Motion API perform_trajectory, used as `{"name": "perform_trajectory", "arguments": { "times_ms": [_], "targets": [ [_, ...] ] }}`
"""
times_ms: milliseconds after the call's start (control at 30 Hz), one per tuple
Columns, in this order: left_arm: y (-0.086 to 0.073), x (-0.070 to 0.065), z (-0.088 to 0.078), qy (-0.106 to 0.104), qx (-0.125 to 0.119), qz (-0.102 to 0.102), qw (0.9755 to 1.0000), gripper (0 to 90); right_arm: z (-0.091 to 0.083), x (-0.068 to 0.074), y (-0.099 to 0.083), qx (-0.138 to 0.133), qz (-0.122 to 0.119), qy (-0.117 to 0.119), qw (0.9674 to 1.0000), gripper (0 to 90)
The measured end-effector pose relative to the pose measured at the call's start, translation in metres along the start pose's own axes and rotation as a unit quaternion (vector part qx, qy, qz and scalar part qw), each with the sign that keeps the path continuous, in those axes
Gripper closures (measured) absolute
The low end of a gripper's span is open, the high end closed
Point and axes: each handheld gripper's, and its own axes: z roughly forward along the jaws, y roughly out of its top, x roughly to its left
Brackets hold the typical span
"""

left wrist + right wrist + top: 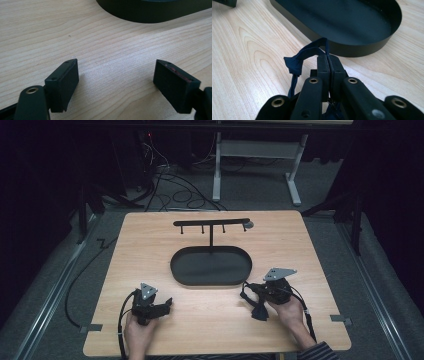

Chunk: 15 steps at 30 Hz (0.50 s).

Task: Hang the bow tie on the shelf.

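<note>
I hold 2 sets of tongs low over the near part of the wooden surface (150, 250), 1 in each hand. My left tongs (161, 306) sit near the front left, and in the left gripper view (115, 82) their 2 black jaws stand wide apart with bare wood grain between them, gripping nothing. My right tongs (250, 296) sit near the front right, just beside the near right end of the black oval tray (210, 279). In the right gripper view (328, 65) those jaws are pressed together on a strip of dark blue cloth (298, 60); the cloth loops up from between the tips, bunches into a knot or fold to the left, and hangs down beside the jaw. In the high view the cloth (259, 310) shows as a dark bundle drooping onto the wood below my right hand (287, 312). The tray lies in the middle of the surface, and from its far side a thin post rises to a black crossbar with small hooks (212, 223). My left hand (139, 332) rests at the front edge.
</note>
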Motion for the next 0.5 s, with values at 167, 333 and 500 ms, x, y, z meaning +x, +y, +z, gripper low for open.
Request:
{"name": "perform_trajectory", "arguments": {
  "times_ms": [167, 333, 500],
  "targets": [
    [0.0, 0.0, 0.0, 0.0, 0.0, 0.0, 1.0, 20.8, -0.004, -0.002, 0.0, -0.007, 0.005, 0.0, 1.0, 90.0],
    [0.0, 0.0, 0.0, 0.0, 0.0, 0.0, 1.0, 20.8, -0.008, -0.003, 0.002, -0.012, 0.005, -0.003, 0.9999, 90.0],
    [0.0, 0.0, 0.0, 0.0, 0.0, 0.0, 1.0, 20.8, -0.014, -0.004, 0.005, -0.022, 0.006, -0.004, 0.9997, 90.0]
  ]
}}
